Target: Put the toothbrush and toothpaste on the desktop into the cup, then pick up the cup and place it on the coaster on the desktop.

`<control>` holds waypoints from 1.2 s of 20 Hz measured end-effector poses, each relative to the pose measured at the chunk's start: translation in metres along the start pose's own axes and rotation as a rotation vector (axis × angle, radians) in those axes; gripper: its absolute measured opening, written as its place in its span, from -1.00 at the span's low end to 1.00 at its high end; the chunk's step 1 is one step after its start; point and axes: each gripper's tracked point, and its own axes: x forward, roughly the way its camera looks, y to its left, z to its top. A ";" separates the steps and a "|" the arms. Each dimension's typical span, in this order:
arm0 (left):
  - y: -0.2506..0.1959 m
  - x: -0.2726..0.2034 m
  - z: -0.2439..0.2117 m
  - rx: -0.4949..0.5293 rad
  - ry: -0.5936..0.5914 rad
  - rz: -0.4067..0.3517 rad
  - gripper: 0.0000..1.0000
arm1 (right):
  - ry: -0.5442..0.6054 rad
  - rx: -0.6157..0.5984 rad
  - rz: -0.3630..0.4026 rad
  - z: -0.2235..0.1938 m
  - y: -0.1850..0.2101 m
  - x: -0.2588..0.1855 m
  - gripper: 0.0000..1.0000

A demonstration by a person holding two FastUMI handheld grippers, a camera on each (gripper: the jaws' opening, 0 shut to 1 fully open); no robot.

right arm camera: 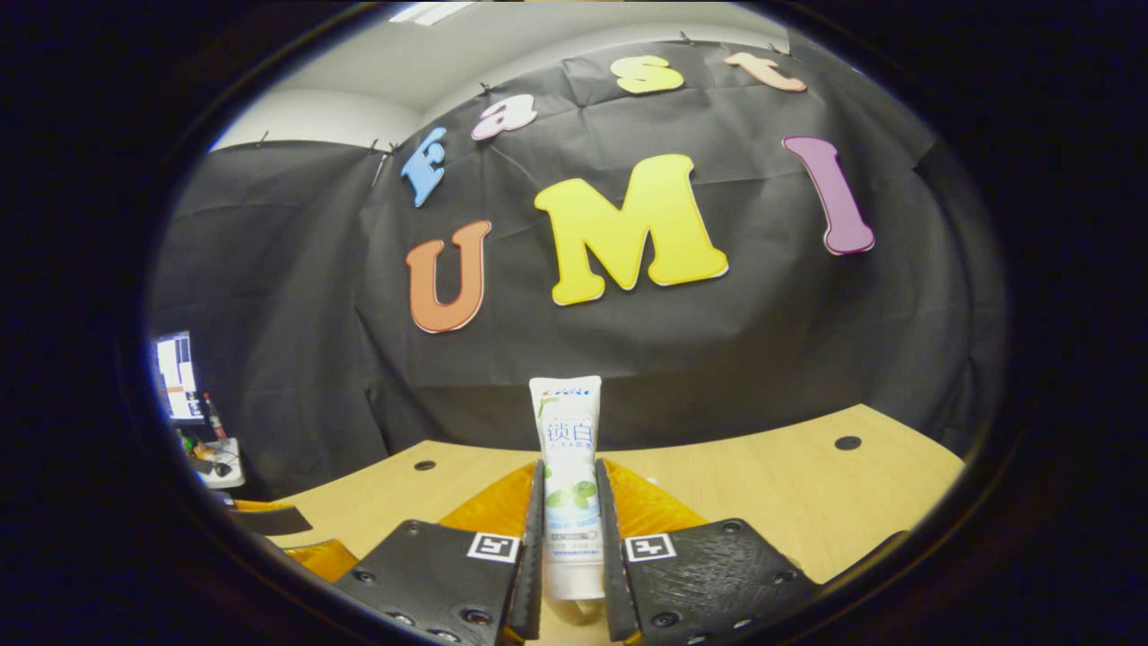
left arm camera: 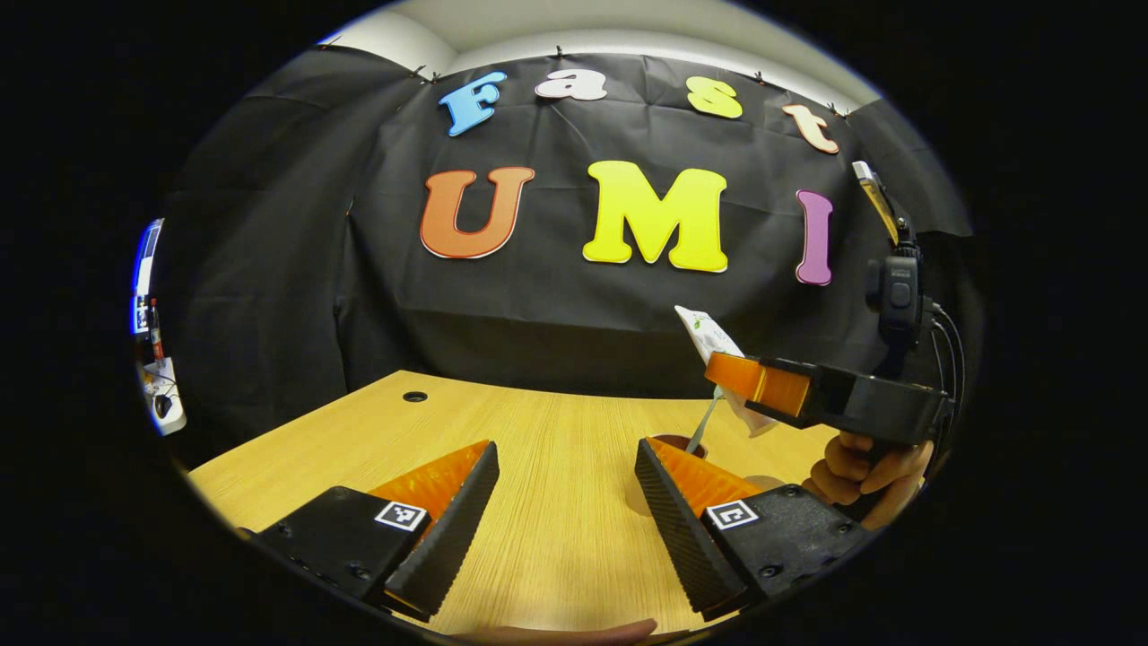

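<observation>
The right hand-held gripper [right arm camera: 570, 547] was clamped on the toothpaste [right arm camera: 569, 467], tube upright. In the left gripper view it hung at right of frame, above the cup [left arm camera: 679, 442] holding the toothbrush [left arm camera: 702, 423]. The left hand-held gripper [left arm camera: 567, 489] stood open over the worktop [left arm camera: 556, 431].

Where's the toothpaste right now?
The toothpaste tube stands upright, clamped between the right gripper's fingers above the desk. In the left gripper view it is at the right, held over the cup with the toothbrush in it.
</observation>
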 end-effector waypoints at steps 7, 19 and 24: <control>0.007 0.007 -0.028 -0.024 0.064 -0.002 0.94 | 0.027 -0.035 -0.012 -0.017 0.001 0.012 -0.39; 0.008 0.008 -0.031 -0.014 0.077 0.003 0.94 | 0.032 -0.012 0.005 -0.014 0.003 0.009 -0.05; -0.010 0.010 -0.028 -0.008 0.078 -0.041 0.93 | -0.015 -0.067 -0.019 0.009 -0.001 -0.019 0.91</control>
